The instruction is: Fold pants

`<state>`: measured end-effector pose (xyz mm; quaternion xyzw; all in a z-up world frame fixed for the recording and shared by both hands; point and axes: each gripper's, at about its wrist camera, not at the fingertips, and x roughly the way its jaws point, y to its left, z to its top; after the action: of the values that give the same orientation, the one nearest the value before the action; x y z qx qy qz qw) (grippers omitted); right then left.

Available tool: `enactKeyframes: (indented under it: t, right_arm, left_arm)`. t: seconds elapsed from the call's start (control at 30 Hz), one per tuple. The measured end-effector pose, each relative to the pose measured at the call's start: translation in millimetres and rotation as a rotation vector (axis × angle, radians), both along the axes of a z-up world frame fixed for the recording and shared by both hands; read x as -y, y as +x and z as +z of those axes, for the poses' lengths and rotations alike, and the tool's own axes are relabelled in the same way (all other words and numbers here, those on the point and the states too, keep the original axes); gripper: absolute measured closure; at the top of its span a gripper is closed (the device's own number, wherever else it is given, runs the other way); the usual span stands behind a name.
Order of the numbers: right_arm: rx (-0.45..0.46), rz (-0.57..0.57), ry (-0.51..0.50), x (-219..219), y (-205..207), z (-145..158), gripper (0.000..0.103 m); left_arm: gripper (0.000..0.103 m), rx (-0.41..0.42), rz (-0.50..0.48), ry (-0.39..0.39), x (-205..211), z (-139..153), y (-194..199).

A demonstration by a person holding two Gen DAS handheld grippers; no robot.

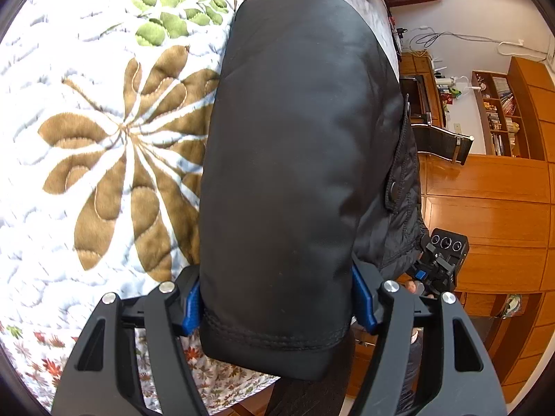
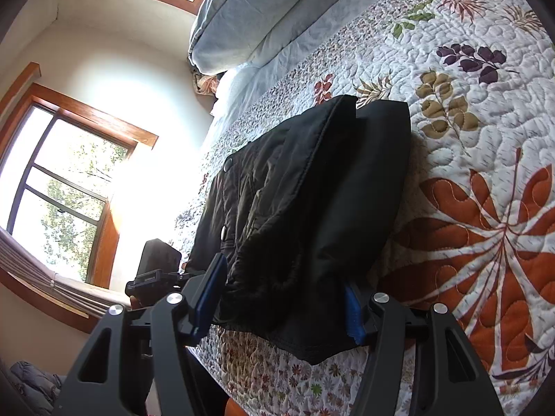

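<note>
Here, your left gripper (image 1: 277,306) has the black pants (image 1: 295,156) between its blue pads (image 1: 192,306). The hem end bulges through the gap, stitched edge nearest the camera, and both pads press against the fabric, so the fingers are clamped on it. The bundle runs away from you along the quilt (image 1: 104,121), close to the bed's edge. A snap flap shows on the pants' right side. Beyond it, low right, your other gripper (image 1: 440,260) is partly hidden.

From the right wrist, the right gripper (image 2: 282,303) grips the waist end of the pants (image 2: 312,190). The left pad (image 2: 211,294) lies against the crumpled waistband; the right pad (image 2: 353,315) is tucked under the fabric edge. The folded layers lie on the quilt (image 2: 485,104), stacked, snaps facing the window (image 2: 59,190). Pillows (image 2: 249,10) sit well beyond.
</note>
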<state>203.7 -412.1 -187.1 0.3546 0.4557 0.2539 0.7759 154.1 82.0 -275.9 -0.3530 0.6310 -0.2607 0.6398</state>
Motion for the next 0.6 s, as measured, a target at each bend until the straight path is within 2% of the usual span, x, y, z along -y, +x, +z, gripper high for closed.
enactKeyframes:
  t: [0.43, 0.6]
  right_arm:
    - [0.001, 0.017, 0.003, -10, 37, -2, 0.042]
    - [0.004, 0.019, 0.007, -7, 39, -6, 0.042]
  left_arm:
    - [0.036, 0.018, 0.051, 0.031, -46, -5, 20]
    - [0.036, 0.024, 0.060, 0.038, -62, -8, 24]
